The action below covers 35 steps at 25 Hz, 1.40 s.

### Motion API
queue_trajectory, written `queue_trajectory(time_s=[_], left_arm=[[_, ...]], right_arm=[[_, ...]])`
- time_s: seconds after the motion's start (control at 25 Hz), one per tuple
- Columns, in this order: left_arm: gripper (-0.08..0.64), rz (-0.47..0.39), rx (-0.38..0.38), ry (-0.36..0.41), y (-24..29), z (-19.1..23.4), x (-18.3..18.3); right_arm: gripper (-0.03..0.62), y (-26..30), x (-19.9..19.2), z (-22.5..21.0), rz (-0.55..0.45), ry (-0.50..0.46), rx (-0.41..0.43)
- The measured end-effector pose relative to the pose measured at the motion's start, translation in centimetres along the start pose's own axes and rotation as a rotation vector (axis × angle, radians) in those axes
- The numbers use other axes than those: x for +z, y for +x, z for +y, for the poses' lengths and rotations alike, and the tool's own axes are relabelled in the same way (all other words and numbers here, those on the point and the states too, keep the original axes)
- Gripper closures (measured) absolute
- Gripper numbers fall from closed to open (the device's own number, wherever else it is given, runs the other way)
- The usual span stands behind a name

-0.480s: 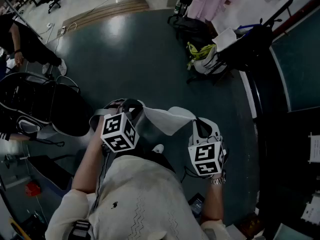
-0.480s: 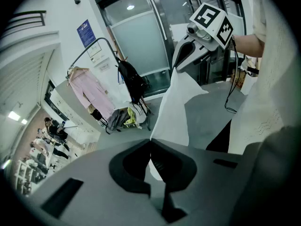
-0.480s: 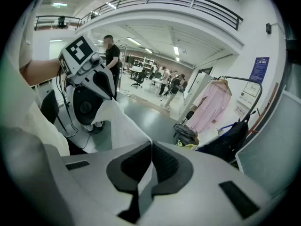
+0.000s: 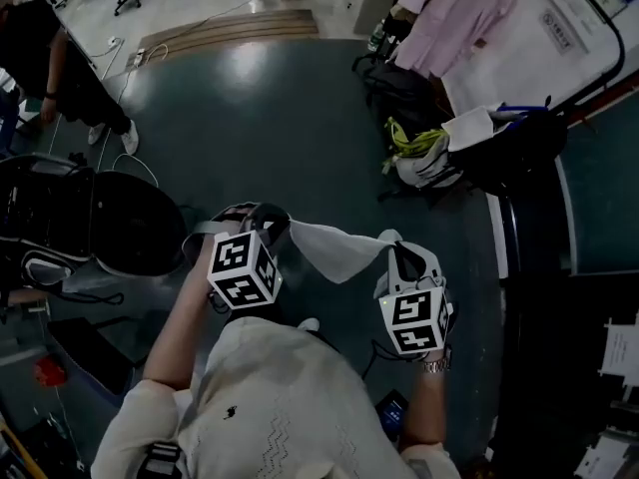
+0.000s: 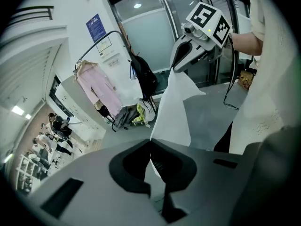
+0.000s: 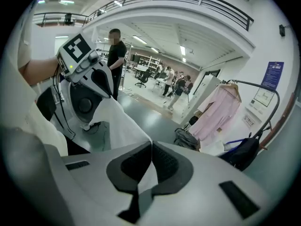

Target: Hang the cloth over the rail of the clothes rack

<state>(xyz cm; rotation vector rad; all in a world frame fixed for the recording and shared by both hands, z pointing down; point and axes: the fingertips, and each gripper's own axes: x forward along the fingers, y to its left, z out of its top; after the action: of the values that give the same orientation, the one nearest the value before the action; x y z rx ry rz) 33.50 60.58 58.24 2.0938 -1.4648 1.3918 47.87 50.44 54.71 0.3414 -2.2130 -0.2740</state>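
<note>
The left tongs (image 5: 151, 146) and right tongs (image 6: 150, 147) stay clamped on the cloth (image 4: 334, 249), now stretched flatter between them. The clothes rack (image 6: 257, 84) looks nearer, so hanging seems close.

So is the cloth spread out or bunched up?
Spread out: the cloth stretches between the left gripper and right gripper, each shut on one end.

We see a plain white cloth (image 4: 334, 247) with no pattern. The left tool (image 4: 270, 226) and the right tool (image 4: 399, 255) are pale grey with black inner faces, and each bears black-and-white square markers. The floor (image 4: 260, 118) is dark blue-grey. A hanging shirt (image 4: 454, 8) is pale pink, and a bundle (image 4: 414, 140) below it is yellow-green. The person's top (image 4: 290, 407) is cream with a faint zigzag pattern.
</note>
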Motion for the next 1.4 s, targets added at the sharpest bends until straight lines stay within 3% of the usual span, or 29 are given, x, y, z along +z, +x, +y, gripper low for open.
queue_trajectory(time_s=[0.4, 0.64, 1.08, 1.28, 1.4], left_arm=[[0.547, -0.034, -0.022, 0.075, 3.3, 16.3, -6.7], [0.546, -0.039, 0.006, 0.019, 6.0, 22.3, -9.8], [0.546, 0.072, 0.069, -0.080, 12.3, 39.6, -12.8], [0.547, 0.043, 0.085, -0.122, 14.1, 47.1, -12.3], [0.546, 0.029, 0.083, -0.109, 15.6, 51.0, -11.9]], right_arm=[[0.572, 12.2, 11.1, -0.9, 0.041, 0.088, -0.057], [0.572, 18.9, 14.8, -1.8, 0.029, 0.063, -0.029], [0.572, 34.2, 26.7, -10.7, -0.015, -0.035, 0.090], [0.572, 38.5, 32.6, -15.4, -0.033, -0.067, 0.091], [0.572, 40.6, 35.0, -17.7, -0.022, -0.068, 0.074]])
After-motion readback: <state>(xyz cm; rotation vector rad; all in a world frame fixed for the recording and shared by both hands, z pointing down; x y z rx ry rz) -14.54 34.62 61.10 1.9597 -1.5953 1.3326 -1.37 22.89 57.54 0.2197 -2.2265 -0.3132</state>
